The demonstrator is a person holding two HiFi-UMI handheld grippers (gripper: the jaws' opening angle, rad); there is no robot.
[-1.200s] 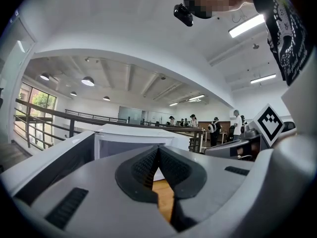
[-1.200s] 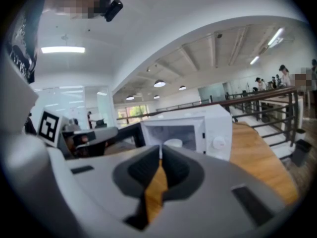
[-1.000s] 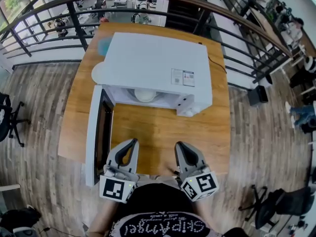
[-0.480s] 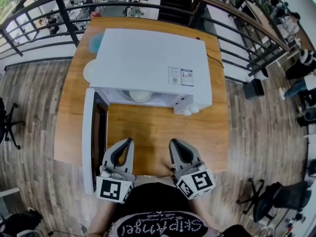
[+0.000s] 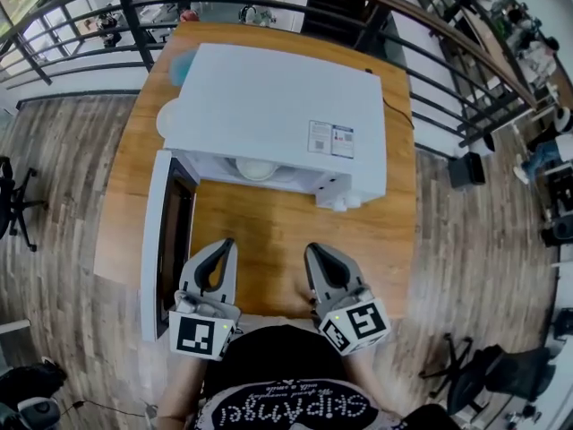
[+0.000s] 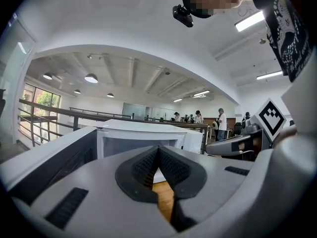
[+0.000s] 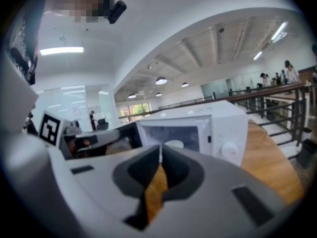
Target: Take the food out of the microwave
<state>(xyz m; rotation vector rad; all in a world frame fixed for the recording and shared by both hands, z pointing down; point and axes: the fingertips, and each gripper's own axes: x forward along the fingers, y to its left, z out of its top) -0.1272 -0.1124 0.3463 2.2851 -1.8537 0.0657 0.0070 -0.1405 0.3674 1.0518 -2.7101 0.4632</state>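
Left gripper point(image 5: 224, 245) and right gripper point(image 5: 315, 251), both clenched and empty, face the microwave point(image 5: 277, 106); its door point(image 5: 154, 240) stands swung aside, exposing the pale dish point(image 5: 257, 169) inside

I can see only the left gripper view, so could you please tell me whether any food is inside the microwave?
Observer: Yes. The head view shows a white dish sitting inside the microwave, close to its open front.
Operator: Thank you. Could you also tell me whether the right gripper is open or shut?
Observer: The right gripper has its jaws together with nothing between them. It hangs over the near part of the table, short of the microwave.
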